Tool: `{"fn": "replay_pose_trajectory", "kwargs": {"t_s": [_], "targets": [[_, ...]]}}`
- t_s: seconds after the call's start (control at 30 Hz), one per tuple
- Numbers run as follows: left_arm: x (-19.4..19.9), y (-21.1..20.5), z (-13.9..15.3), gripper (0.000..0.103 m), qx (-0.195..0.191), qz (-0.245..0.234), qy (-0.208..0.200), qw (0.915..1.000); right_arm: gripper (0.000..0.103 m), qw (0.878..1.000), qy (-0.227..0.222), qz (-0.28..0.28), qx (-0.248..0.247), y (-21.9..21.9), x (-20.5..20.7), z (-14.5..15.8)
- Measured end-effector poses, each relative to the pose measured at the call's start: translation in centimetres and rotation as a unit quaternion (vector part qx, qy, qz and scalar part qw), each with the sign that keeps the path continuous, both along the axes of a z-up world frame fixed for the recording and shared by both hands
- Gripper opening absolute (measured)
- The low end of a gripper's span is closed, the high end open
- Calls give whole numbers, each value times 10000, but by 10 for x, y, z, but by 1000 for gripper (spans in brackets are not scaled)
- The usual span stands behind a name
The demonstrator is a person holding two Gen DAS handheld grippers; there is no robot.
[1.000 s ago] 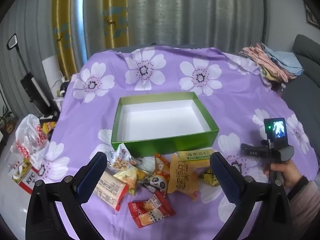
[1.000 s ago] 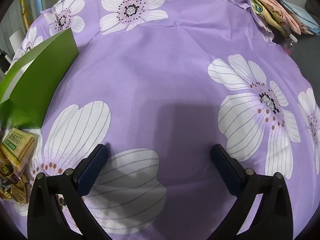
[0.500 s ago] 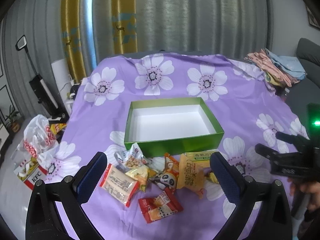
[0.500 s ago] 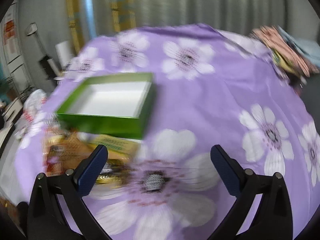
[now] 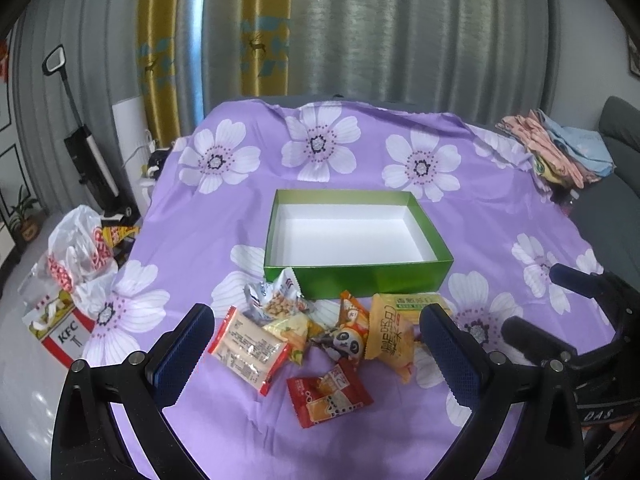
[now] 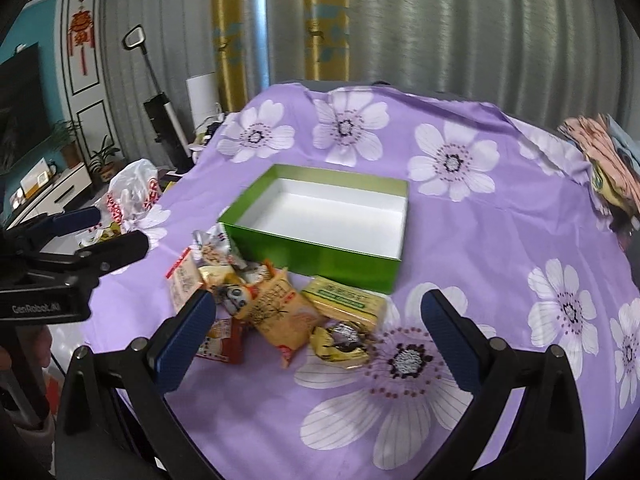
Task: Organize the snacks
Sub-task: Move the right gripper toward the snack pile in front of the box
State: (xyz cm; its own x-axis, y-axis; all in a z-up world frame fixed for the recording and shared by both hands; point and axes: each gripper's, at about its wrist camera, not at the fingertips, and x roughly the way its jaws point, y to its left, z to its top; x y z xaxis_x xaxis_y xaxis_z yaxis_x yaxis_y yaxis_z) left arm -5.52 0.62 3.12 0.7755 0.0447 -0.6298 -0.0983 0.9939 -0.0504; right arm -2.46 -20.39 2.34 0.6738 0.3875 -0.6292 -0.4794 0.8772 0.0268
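A table draped in a purple cloth with white flowers [image 5: 224,240] carries an open green cardboard box [image 5: 360,276], a heap of snack packets [image 5: 320,332] touching its near wall, and folded clothes [image 5: 560,148] at the far right edge.

KFC bag [image 5: 66,330], folded clothes [image 5: 560,148], upright vacuum [image 5: 86,148].

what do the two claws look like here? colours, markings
Both match: black frames with round silver bolts, each finger faced with a blue cross-hatched pad. Left claw has white "GenRobot.AI" lettering on its black body in the right wrist view. Right claw has partly hidden white lettering ending "DAS" in the left wrist view. No cables visible.
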Motion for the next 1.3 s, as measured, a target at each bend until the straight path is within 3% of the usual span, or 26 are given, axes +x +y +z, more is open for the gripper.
{"fn": "replay_pose_trajectory", "kwargs": {"t_s": [0.8, 1.07, 1.17, 1.3], "targets": [[-6, 6, 4, 102, -90, -35, -63, 9999, 103, 9997, -109, 175, -107, 24, -12, 9], [-1, 24, -7, 102, -758, -130, 133, 9969, 103, 9998, -40, 174, -90, 25, -9, 3], [5, 38, -16, 102, -1241, -190, 322, 9916, 103, 9998, 26, 181, -84, 24, -7, -1], [12, 49, -33, 102, -1448, -112, 628, 9874, 103, 9992, 252, 300, 26, 25, -3, -13]]}}
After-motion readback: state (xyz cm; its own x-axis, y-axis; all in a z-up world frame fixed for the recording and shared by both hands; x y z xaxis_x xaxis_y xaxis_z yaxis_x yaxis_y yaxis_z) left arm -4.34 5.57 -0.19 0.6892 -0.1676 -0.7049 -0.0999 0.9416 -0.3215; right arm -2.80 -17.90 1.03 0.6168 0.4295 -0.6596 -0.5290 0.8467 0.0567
